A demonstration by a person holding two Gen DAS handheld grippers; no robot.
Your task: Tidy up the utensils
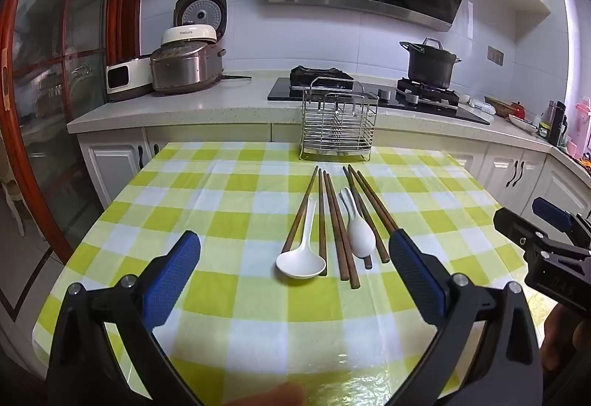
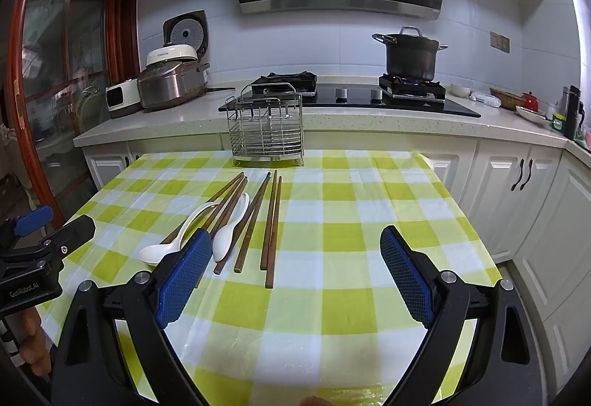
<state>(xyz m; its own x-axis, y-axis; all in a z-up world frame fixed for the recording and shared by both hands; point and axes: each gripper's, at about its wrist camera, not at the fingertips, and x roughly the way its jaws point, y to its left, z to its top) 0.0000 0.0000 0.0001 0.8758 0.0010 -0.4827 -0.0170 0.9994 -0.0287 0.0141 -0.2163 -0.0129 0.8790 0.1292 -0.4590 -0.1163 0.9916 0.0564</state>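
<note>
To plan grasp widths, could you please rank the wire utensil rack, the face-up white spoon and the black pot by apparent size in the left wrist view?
1. wire utensil rack
2. black pot; it stands farther back, so its true size is unsure
3. face-up white spoon

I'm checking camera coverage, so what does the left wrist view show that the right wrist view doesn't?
Only the left wrist view shows the left gripper from behind, open, with the right gripper at its right edge. Only the right wrist view shows the right gripper from behind, open, with "GenRobot.AI" printed on the left gripper's body. Both show the chopsticks, two white spoons, wire utensil rack and checkered tablecloth.
</note>
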